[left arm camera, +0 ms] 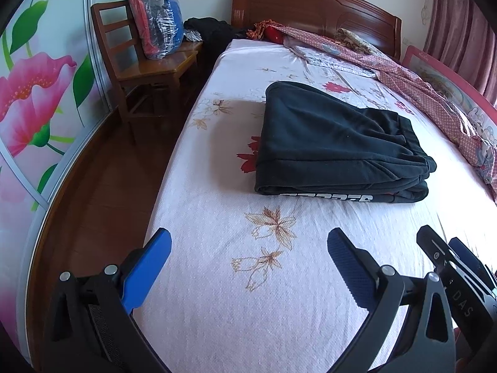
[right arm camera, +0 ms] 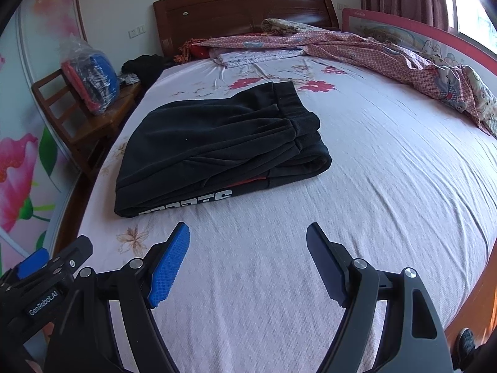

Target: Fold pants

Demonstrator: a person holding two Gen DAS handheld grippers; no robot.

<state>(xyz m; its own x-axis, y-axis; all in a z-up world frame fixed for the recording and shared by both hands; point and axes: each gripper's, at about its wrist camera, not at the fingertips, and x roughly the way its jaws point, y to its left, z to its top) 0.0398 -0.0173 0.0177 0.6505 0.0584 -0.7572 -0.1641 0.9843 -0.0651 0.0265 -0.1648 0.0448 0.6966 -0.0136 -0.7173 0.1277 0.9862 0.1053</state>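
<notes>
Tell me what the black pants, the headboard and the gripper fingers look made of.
Pants: soft matte knit, probably fleece; fuzzy surface, thick rounded folds.
Headboard: glossy varnished reddish wood; visible sheen.
Right gripper fingers: blue, likely rubber or plastic; fine grid texture.

Folded pants lie on the bed, roughly mid-mattress, closer to its left edge. Both grippers sit nearer the foot, apart from the pants: left gripper with jaws spread, right gripper likewise, just right of it. Headboard stands behind the pants. Crumpled quilt runs along the bed's right side up to the headboard. Chair stands left of the bed, a plastic bag of clothes on its seat.
</notes>
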